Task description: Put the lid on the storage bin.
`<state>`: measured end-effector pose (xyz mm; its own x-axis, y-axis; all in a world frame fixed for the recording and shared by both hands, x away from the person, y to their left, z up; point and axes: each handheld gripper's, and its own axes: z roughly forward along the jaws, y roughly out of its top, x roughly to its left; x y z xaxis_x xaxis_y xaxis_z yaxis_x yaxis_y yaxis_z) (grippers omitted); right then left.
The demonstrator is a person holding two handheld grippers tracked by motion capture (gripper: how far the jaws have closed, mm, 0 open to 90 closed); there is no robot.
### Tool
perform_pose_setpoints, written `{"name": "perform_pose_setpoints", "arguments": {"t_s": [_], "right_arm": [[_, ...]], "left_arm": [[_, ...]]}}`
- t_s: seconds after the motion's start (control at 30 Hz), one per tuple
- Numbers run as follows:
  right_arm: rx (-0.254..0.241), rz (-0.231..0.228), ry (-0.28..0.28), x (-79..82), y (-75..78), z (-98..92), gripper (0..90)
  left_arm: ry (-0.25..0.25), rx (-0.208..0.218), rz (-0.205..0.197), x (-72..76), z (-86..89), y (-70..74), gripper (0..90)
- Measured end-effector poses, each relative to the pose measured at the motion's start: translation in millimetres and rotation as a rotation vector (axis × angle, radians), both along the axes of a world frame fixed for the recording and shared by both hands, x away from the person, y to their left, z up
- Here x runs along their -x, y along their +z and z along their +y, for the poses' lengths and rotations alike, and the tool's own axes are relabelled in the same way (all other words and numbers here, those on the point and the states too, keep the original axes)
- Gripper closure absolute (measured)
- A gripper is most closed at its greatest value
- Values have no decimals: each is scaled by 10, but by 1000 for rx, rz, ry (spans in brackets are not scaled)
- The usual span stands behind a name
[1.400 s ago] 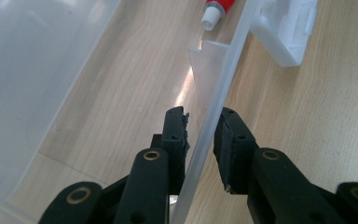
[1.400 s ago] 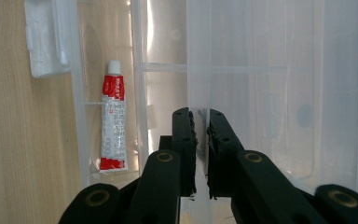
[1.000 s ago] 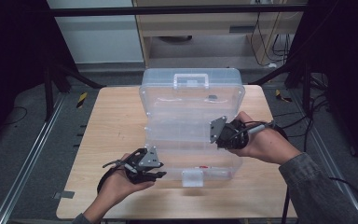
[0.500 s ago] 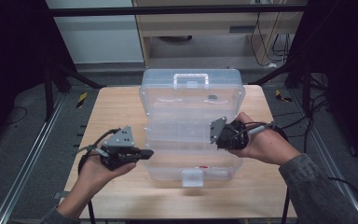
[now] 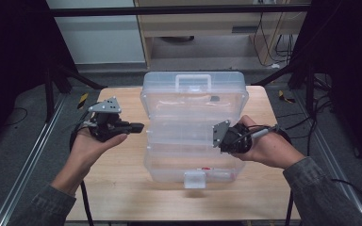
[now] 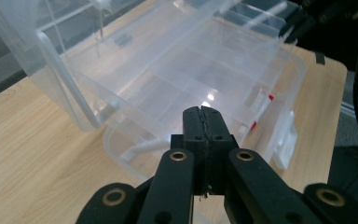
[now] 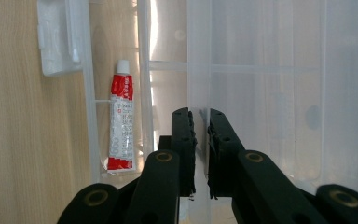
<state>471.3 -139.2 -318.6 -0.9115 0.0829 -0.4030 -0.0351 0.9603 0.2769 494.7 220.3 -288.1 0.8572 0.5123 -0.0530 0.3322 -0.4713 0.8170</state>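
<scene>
we see a clear plastic box [image 5: 193, 132] at the middle of the wooden table [image 5: 122, 188], lid open toward 12 o'clock. our left gripper [image 5: 139, 127] sits at the box's 9 o'clock, just beside it, jaws pressed together on nothing. our right gripper [image 5: 215, 136], at 3 o'clock, pinches a clear tray wall [image 7: 198, 93] between nearly closed jaws. 1 red-and-white tube [image 7: 120, 121] lies in a front compartment.
</scene>
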Motion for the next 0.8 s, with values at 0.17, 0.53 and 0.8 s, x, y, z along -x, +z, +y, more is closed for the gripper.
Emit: {"name": "perform_pose_setpoints", "arguments": {"t_s": [0.17, 0.53, 0.8], "right_arm": [[0, -2, -1, 14, -12, 2, 823], [-6, -3, -1, 25, -24, -10, 819], [-3, -6, 7, 46, -45, -12, 817]], "left_arm": [[35, 19, 8, -176, -72, 81, 897], [79, 28, 36, -401, -109, 119, 898], [107, 36, 45, -462, -70, 104, 898]]}}
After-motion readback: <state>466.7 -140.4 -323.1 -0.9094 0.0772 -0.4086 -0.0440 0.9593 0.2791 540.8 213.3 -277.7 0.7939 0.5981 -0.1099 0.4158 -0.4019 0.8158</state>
